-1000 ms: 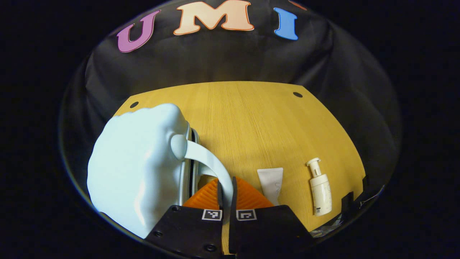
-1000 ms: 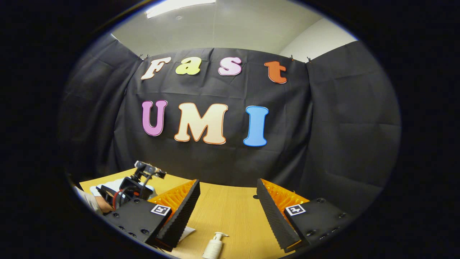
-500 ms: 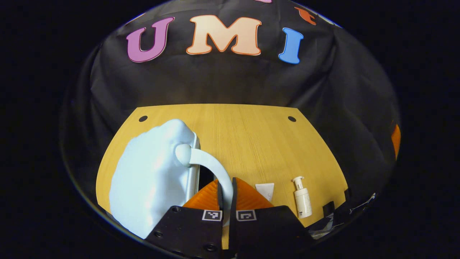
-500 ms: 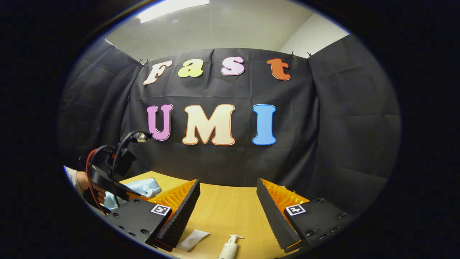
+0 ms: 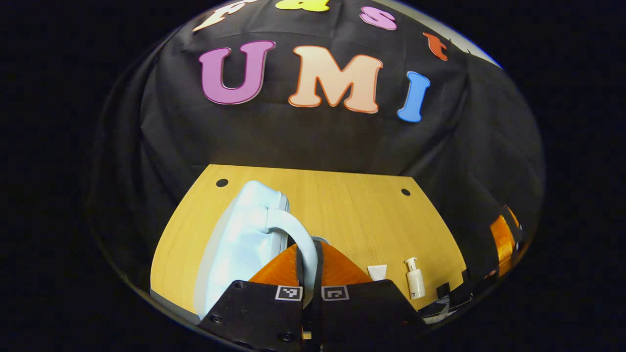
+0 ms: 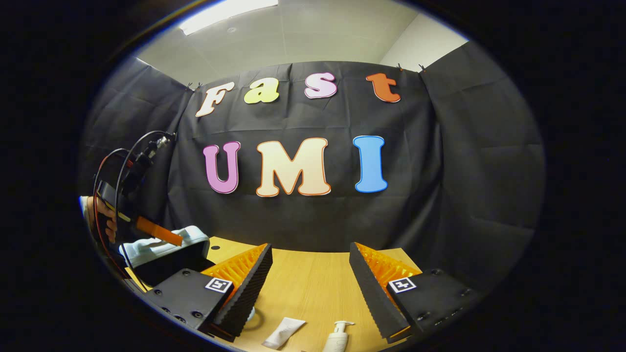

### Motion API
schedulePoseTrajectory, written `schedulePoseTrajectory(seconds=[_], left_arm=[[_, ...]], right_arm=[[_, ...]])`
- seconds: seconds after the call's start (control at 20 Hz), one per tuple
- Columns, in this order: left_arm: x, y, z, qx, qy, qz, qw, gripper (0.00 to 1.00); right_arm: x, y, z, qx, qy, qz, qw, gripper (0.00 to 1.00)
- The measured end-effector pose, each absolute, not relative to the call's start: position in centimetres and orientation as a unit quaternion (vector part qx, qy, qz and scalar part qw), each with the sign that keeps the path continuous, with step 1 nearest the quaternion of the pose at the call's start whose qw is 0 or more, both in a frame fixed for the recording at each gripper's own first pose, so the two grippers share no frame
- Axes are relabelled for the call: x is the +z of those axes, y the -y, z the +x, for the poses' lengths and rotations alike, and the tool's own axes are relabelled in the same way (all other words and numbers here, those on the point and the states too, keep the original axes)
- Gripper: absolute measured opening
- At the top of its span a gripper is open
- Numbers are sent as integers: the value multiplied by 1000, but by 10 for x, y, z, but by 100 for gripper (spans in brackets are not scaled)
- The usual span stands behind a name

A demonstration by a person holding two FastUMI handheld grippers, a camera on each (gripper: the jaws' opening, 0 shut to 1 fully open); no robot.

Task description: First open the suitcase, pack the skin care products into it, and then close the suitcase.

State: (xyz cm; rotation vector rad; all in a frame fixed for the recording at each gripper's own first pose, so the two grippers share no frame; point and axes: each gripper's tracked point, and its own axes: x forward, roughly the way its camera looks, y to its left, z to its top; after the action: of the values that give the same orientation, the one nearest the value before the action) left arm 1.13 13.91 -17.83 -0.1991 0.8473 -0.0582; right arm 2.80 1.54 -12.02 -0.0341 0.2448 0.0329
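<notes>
A pale blue suitcase point(image 5: 234, 244) lies at the left of the wooden table point(image 5: 352, 210), its lid tilted up. My left gripper point(image 5: 308, 250) is shut on the lid's curved handle point(image 5: 292, 233). A white tube point(image 5: 376, 272) and a white pump bottle point(image 5: 414, 279) lie to the right of the case. In the right gripper view the raised lid point(image 6: 161, 244) shows dark space beneath it, with the left gripper point(image 6: 157, 232) and a hand point(image 6: 100, 217) above it. My right gripper point(image 6: 310, 274) hangs open over the table, above the tube point(image 6: 283, 332) and the bottle point(image 6: 337, 337).
The table has two small dark holes near its far corners point(image 5: 222, 183). Black cloth walls close it in at the back and both sides. Bare wood point(image 6: 313, 293) lies between the suitcase and the two products. The right gripper point(image 5: 503, 239) shows at the far right edge.
My left gripper has risen with the handle, and the suitcase lid has swung up and away from its base. The right gripper has stayed open and shifted only slightly.
</notes>
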Motion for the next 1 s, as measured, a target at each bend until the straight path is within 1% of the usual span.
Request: schedulePoseTrajectory(seconds=[0.05,0.3,0.5,0.75,0.85,1.0], left_arm=[[-170,-172,16,-13,-398,-88,913,0],[-163,-251,17,16,-390,-40,920,0],[-174,-321,16,56,-398,19,916,0],[-196,-412,6,119,-406,51,904,0],[-212,-434,2,123,-417,24,900,0],[-252,-469,-7,141,-441,-9,886,0]], right_arm=[[-122,-23,31,17,-122,-18,992,100],[-129,-48,40,14,-121,-23,992,100],[-135,-70,47,15,-125,-24,992,100],[-136,-94,57,13,-121,-39,992,100],[-137,-100,60,10,-120,-42,992,100],[-146,-114,65,13,-132,-48,990,100]])
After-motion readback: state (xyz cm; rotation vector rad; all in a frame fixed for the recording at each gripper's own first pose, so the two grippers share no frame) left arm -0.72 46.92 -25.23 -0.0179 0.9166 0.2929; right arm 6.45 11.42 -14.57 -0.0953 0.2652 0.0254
